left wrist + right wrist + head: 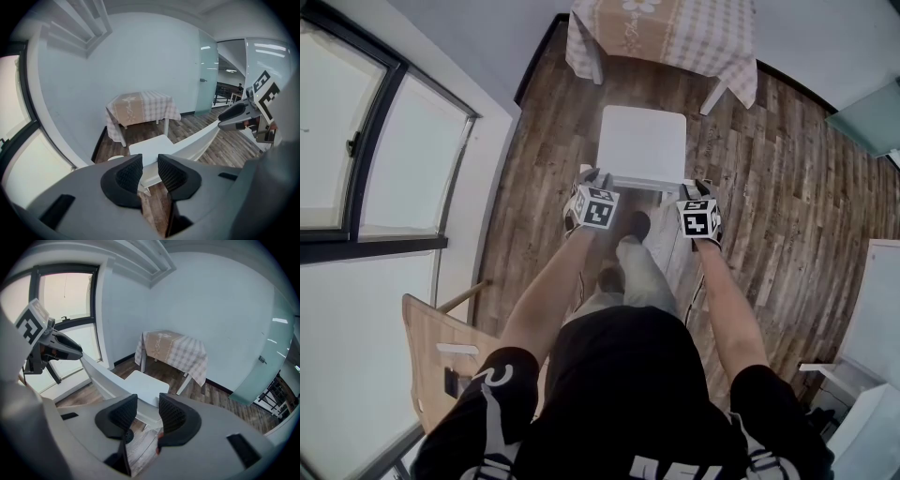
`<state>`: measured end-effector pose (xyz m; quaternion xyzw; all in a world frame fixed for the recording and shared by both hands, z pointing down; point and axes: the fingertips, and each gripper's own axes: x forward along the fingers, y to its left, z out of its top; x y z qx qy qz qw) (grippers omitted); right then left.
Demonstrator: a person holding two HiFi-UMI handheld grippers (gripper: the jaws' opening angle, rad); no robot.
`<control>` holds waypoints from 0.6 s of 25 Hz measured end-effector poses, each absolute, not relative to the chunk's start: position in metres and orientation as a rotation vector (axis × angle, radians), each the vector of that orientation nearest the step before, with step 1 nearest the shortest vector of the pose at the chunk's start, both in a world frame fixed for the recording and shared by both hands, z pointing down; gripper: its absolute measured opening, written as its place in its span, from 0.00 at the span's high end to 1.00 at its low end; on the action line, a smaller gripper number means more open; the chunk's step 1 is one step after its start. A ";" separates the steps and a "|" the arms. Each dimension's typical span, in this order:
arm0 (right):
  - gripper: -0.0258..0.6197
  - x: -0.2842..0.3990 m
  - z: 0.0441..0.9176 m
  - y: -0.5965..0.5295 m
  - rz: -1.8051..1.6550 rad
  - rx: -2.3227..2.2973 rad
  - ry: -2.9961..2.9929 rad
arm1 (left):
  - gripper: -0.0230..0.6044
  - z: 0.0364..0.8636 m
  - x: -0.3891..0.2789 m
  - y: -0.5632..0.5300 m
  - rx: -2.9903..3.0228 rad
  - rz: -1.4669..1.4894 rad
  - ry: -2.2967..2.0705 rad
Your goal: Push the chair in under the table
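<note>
Chair of white plastic point(642, 141) stands short of the table under a beige checked cloth point(722, 66), seat facing it. Left tool point(589, 176) and right tool point(703, 185) each clamp one end of its backrest point(642, 181). Uneven pushing could skew it into a table leg point(713, 97).

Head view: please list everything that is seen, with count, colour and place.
chair: one, white, centre, short of the table.
table: one, beige-and-white checked cloth, top.
floor: one, dark wood planks, all round.
window: one, dark frame, left.
wooden furniture: one, light brown, lower left.
arms: two, black short sleeves, bottom.
left gripper: one, grey, jaws closed on the chair back's left end.
right gripper: one, grey, jaws closed on its right end.
</note>
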<state>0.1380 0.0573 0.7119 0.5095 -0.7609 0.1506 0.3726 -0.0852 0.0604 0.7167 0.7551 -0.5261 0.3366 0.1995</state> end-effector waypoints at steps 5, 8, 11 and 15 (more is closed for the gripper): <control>0.71 0.137 0.713 0.051 0.380 1.310 -1.948 | 0.78 0.717 -0.086 0.054 2.109 0.934 -1.465; 0.71 0.137 0.713 0.048 0.380 1.310 -1.947 | 0.78 0.716 -0.087 0.050 2.113 0.935 -1.463; 0.71 0.136 0.713 0.044 0.387 1.309 -1.943 | 0.78 0.717 -0.087 0.046 2.116 0.938 -1.463; 0.71 0.134 0.714 0.039 0.394 1.315 -1.940 | 0.78 0.718 -0.089 0.039 2.119 0.936 -1.459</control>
